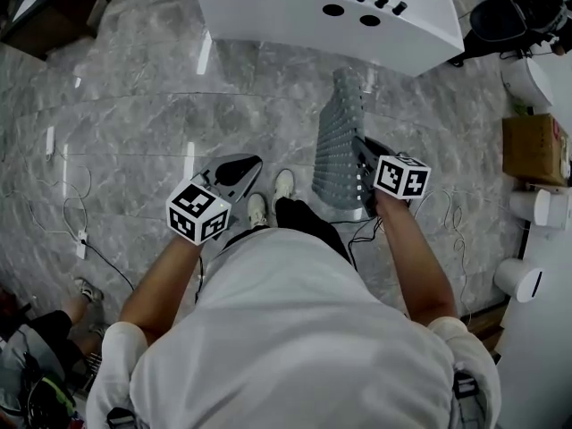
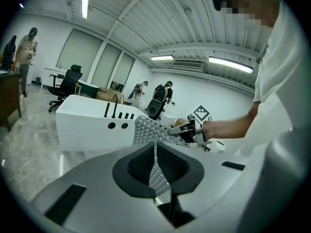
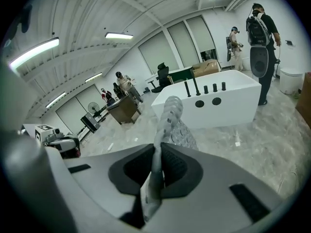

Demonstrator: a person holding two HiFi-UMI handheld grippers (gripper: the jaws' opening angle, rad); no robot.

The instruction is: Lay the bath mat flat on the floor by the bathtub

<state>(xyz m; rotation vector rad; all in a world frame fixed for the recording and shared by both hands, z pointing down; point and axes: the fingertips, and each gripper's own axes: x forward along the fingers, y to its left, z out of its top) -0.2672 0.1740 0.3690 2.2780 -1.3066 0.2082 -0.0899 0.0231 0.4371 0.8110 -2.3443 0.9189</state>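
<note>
A grey studded bath mat (image 1: 340,141) hangs above the marble floor, in front of the white bathtub (image 1: 295,12). My right gripper (image 1: 362,164) is shut on the mat's right edge. In the right gripper view the mat (image 3: 170,115) rises edge-on from between the jaws of that gripper (image 3: 158,152), with the tub (image 3: 218,106) behind. My left gripper (image 1: 243,166) hovers to the mat's left, apart from it. In the left gripper view, my left gripper (image 2: 156,149) shows a narrow gap with nothing in it. The mat (image 2: 146,127) shows beyond that gap.
My shoes (image 1: 284,184) stand just behind the mat. Cables (image 1: 63,195) trail over the floor at left. A cardboard box (image 1: 534,148) and white fixtures (image 1: 527,79) line the right side. A dark desk (image 1: 45,7) is far left, another person (image 1: 36,356) lower left.
</note>
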